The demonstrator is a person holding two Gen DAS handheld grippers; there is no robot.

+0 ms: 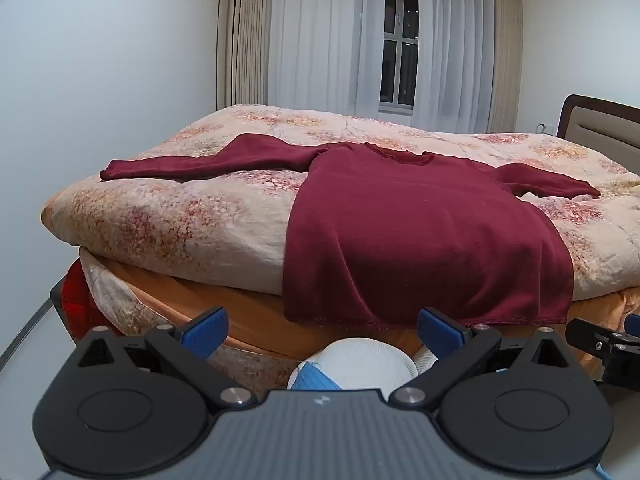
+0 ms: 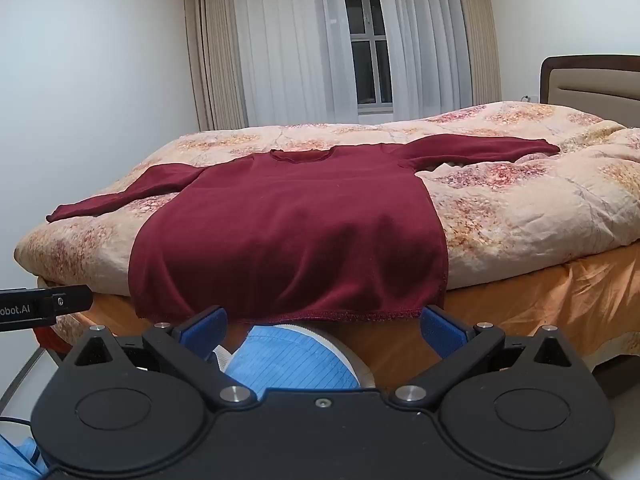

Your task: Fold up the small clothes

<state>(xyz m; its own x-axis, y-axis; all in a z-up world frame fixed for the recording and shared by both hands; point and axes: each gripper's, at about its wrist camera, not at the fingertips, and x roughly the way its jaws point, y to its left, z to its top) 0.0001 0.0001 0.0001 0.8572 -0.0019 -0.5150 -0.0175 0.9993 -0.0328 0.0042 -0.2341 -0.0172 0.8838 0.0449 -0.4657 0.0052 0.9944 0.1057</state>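
Observation:
A dark red long-sleeved top lies flat on the bed, neck away from me, both sleeves spread out, hem hanging over the near edge. It also shows in the right wrist view. My left gripper is open and empty, just below and in front of the hem. My right gripper is open and empty, also just below the hem. The right gripper's body shows at the right edge of the left wrist view; the left gripper's body shows at the left edge of the right wrist view.
The bed has a floral quilt over an orange sheet. A headboard stands at the right. Curtains and a window are behind. A white and blue round object sits low between the fingers.

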